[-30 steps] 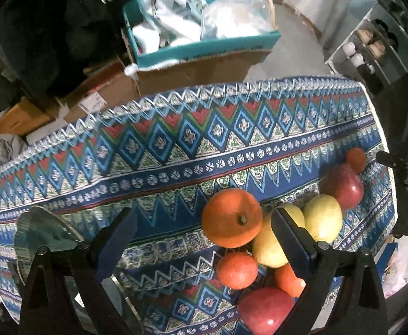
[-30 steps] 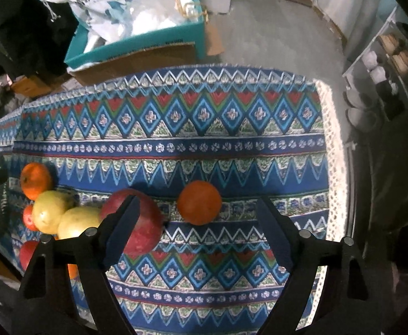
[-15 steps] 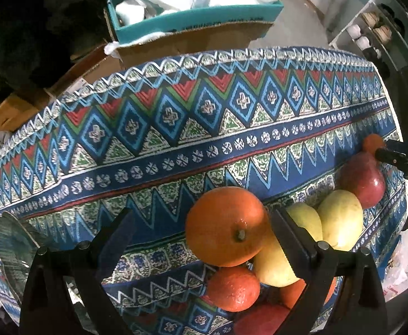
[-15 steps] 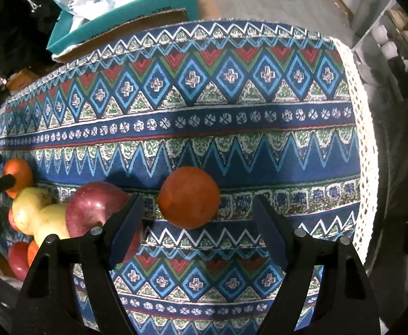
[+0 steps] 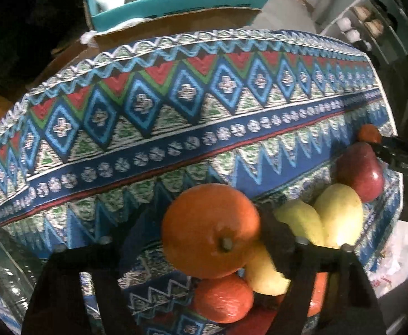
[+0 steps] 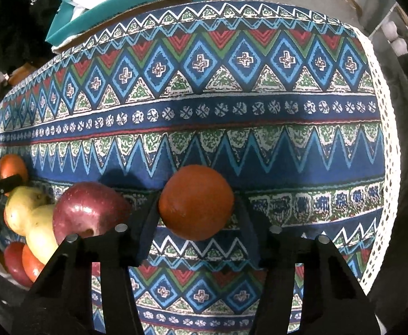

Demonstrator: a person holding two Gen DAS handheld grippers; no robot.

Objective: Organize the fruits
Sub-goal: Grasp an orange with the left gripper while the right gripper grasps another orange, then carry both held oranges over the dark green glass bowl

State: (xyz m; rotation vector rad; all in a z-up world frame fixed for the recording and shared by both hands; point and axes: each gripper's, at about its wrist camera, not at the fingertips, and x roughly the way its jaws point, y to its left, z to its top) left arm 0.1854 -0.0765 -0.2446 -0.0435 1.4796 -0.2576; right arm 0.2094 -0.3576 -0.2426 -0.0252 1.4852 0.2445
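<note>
Orange fruit fills the left wrist view: a large orange point(image 5: 211, 230) sits dead ahead between the fingers of the left hand-held gripper point(image 5: 201, 229), stem end facing the camera. Jaws look narrowed onto its flanks; right finger touches it, left side is blurred, so full contact cannot be told. Round fruit, no long axis to align. Behind and right of it lie two yellow pears point(image 5: 338, 215), a red apple point(image 5: 361, 171) and a small tangerine point(image 5: 215, 297) just below, all bunched on the patterned surface point(image 5: 176, 117). Left arm is plainly nearest this orange.

Right wrist view: a darker, smaller orange point(image 6: 196, 202) sits centred between the fingers of the right hand-held gripper point(image 6: 197, 212), apart from the pile. Jaws are drawn in to its sides, apparently gripping. Red apple point(image 6: 89, 209) lies just left of the left finger, pears beyond. Right arm owns this one; judged next move is lifting straight up, clear of the apple.
</note>
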